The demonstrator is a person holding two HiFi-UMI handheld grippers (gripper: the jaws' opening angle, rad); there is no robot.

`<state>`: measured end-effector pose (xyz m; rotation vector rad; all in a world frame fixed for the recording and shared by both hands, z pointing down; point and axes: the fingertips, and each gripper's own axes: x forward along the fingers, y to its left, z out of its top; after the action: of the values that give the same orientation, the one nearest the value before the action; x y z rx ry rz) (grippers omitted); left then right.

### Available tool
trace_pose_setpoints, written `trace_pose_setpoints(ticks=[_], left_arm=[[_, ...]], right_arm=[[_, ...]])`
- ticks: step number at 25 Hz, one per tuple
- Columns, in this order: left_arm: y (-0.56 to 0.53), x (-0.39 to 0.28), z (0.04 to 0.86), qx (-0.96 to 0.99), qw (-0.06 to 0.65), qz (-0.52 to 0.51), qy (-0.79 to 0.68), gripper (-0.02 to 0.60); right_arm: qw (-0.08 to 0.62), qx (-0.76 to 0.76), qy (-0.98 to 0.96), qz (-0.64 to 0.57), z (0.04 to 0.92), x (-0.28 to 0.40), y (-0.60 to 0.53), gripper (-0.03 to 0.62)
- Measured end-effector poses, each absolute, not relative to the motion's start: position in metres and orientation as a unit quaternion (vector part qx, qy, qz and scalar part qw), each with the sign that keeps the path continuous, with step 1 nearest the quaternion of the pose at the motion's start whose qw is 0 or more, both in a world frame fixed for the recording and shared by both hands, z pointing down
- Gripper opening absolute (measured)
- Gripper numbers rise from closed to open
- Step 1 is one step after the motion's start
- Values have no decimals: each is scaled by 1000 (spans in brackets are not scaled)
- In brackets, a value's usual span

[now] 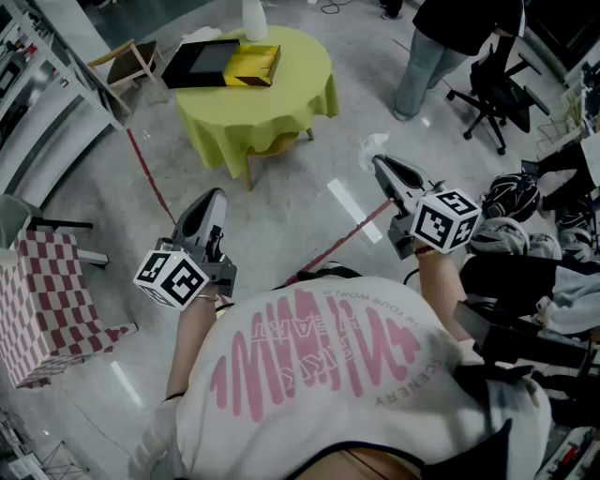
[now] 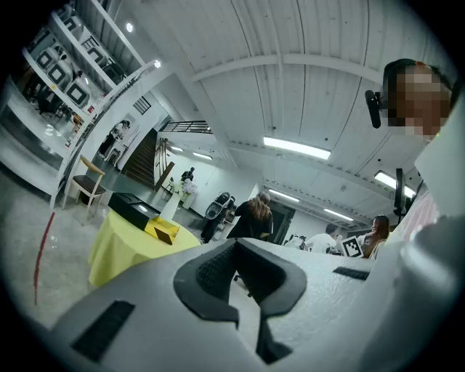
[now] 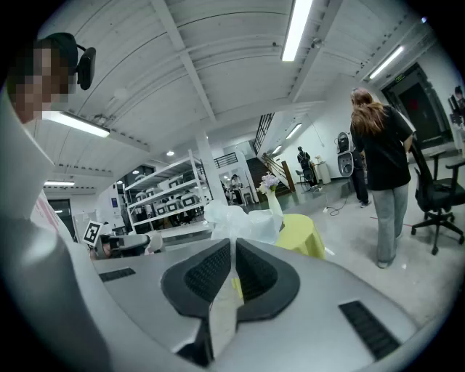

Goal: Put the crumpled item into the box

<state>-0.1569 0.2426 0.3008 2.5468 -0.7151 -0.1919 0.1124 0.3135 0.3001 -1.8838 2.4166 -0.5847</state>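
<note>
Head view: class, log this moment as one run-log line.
right gripper: shut on crumpled item | left gripper: shut, empty | box: on yellow table, apart from both grippers | item not yet in box

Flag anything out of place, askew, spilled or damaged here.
Nothing spilled or broken. One oddity: the crumpled white item, pinched in the right gripper out over the floor, well short of the open yellow box on the yellow table. The left gripper is shut and empty.

The yellow-clothed round table bears a black box, a yellow box, a white vase.
</note>
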Motion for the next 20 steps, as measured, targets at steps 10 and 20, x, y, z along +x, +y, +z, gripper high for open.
trace_pose_setpoints(ticks=[10, 20], left_arm=[[237, -170, 306, 929, 246, -60, -268, 8], [209, -171, 315, 923, 248, -53, -289, 8]], right_arm=[[0, -590, 783, -197, 311, 93, 298, 20], [-18, -579, 789, -205, 324, 93, 262, 21]])
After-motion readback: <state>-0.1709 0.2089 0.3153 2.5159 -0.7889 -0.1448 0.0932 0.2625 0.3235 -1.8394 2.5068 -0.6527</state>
